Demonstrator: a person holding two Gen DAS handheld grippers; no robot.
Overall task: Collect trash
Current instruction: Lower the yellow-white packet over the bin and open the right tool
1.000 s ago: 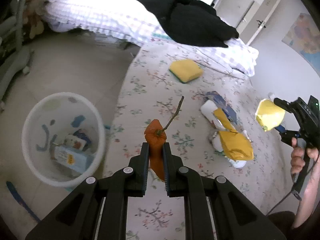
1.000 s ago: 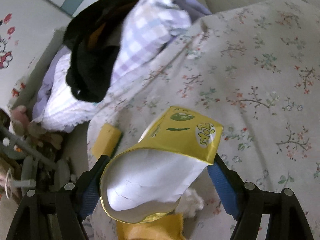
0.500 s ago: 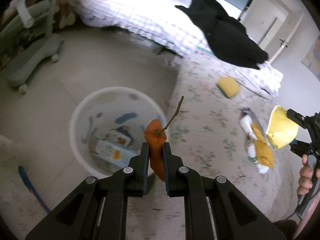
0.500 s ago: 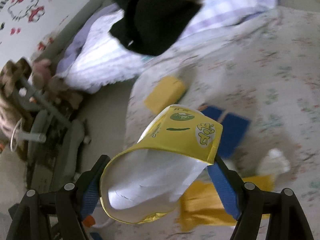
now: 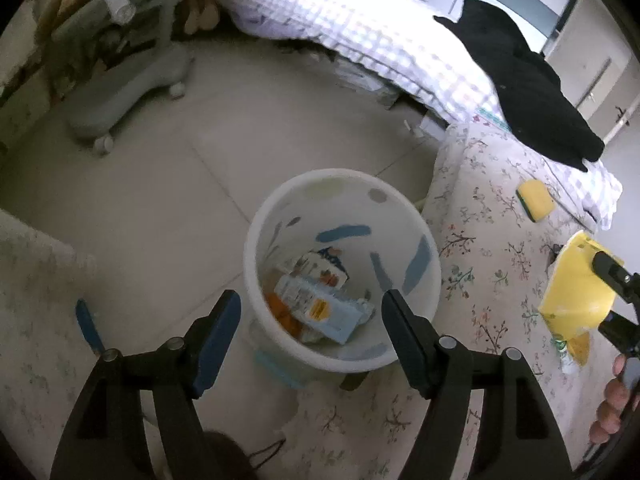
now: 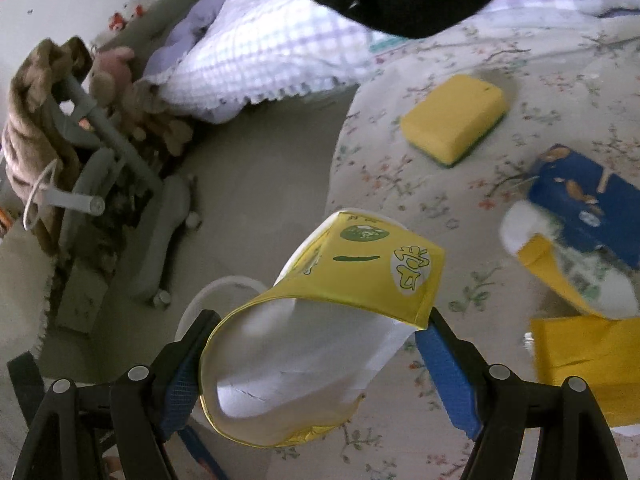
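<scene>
- A white bin (image 5: pixel 344 268) is seen on the floor (image 5: pixel 160 184), just beside the edge of the flowered bed (image 5: pixel 496 264); cartons and an orange scrap (image 5: pixel 280 312) lie at its bottom.
- The left gripper (image 5: pixel 311 334) is held above the bin; its jaws have just been opening, the fingers (image 5: pixel 218 336) stand wide apart and nothing is between them.
- A yellow pouch (image 6: pixel 320 332) is clamped across its width by the right gripper (image 6: pixel 308 364), its open mouth turned toward the camera.
- In the left view the pouch (image 5: pixel 576 292) is seen over the bed, to the right of the bin, with part of a hand (image 5: pixel 612 404) below it.
- In the right view, part of the bin's rim (image 6: pixel 216 288) shows behind the pouch.
- Farther on the bed a yellow sponge (image 6: pixel 454 118) lies alone; to its right a blue packet (image 6: pixel 584 208) rests on white and yellow wrappers (image 6: pixel 576 292).
- A black garment (image 5: pixel 520 80) is spread on a checked quilt (image 5: pixel 360 28) at the far side.
- A grey chair base (image 5: pixel 120 96) stands on the floor at far left.
</scene>
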